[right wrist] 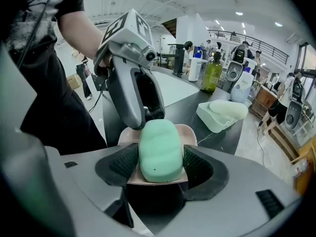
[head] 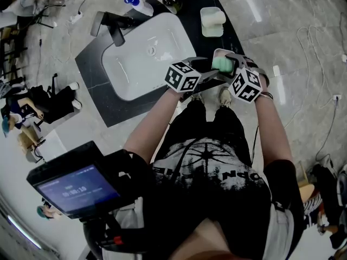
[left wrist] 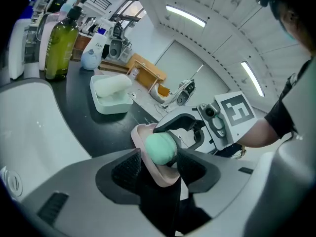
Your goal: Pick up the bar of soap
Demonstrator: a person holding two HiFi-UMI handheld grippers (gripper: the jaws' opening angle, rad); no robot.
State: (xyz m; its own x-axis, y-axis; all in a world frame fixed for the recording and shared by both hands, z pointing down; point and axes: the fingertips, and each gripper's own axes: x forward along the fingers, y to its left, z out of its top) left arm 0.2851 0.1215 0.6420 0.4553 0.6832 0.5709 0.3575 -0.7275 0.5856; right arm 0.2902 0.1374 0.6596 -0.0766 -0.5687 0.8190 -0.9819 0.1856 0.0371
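Note:
A mint-green bar of soap (head: 222,64) lies in a pale pink dish (head: 218,52) at the front edge of the dark counter (head: 92,69), right of the sink. In the right gripper view the soap (right wrist: 159,149) sits lengthwise between the jaws of my right gripper (right wrist: 159,164), which is open; the pads stand close on either side of it. My left gripper (left wrist: 158,169) is open too, its jaws astride the near rim of the dish (left wrist: 140,132), with the soap (left wrist: 160,148) just beyond. The two grippers face each other across the dish.
A white sink (head: 146,53) with a dark faucet (head: 114,28) fills the counter's left. Behind the pink dish stands a mint dish with a pale soap (head: 211,21). Bottles (head: 171,0) line the back, among them an olive-green one (left wrist: 61,43). Cables lie on the floor (head: 320,47).

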